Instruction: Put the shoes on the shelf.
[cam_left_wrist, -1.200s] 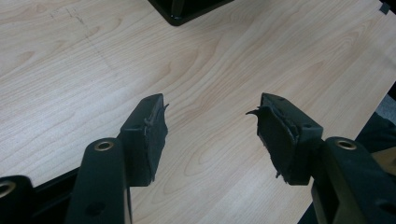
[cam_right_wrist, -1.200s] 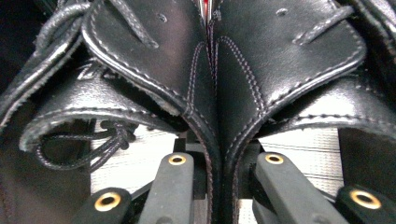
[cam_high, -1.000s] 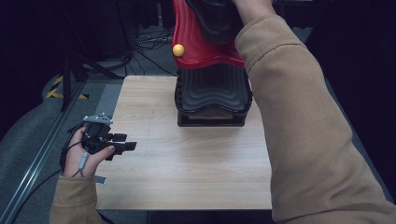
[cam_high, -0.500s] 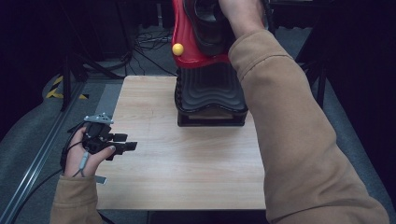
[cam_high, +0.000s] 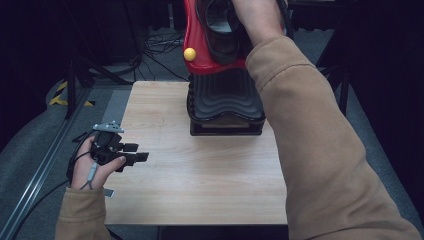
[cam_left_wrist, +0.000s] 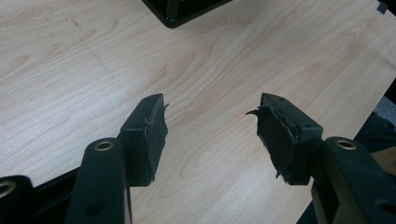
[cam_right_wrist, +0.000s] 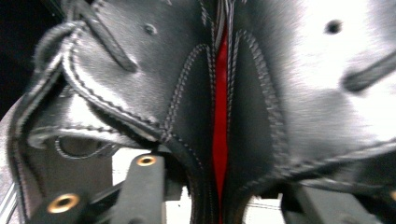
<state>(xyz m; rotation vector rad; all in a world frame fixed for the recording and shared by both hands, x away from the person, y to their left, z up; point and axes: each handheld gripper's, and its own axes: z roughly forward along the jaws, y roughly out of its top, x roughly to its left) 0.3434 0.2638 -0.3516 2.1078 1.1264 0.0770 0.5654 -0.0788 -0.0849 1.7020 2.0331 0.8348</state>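
A black leather shoe (cam_high: 220, 30) rests in a red holder (cam_high: 200, 55) that rises from a black ridged base (cam_high: 225, 100) at the table's far side. The person's right hand (cam_high: 255, 15) reaches in at the top of that holder. In the right gripper view, stitched black leather (cam_right_wrist: 154, 84) with a red strip (cam_right_wrist: 219, 130) lies right against my right gripper (cam_right_wrist: 224, 184) and hides its fingertips. My left gripper (cam_high: 142, 152) hovers open over the table's left edge, with nothing between its pads (cam_left_wrist: 149, 130).
The light wooden table (cam_high: 200, 175) has bare room in front of the base, whose corner (cam_left_wrist: 177, 9) shows in the left gripper view. A yellow ball (cam_high: 189, 54) sits on the red holder's left side. Cables and a yellow-black floor marking (cam_high: 62, 95) lie beyond the table.
The right arm has shifted a little left and farther in toward the red holder. The left gripper has stayed in place.
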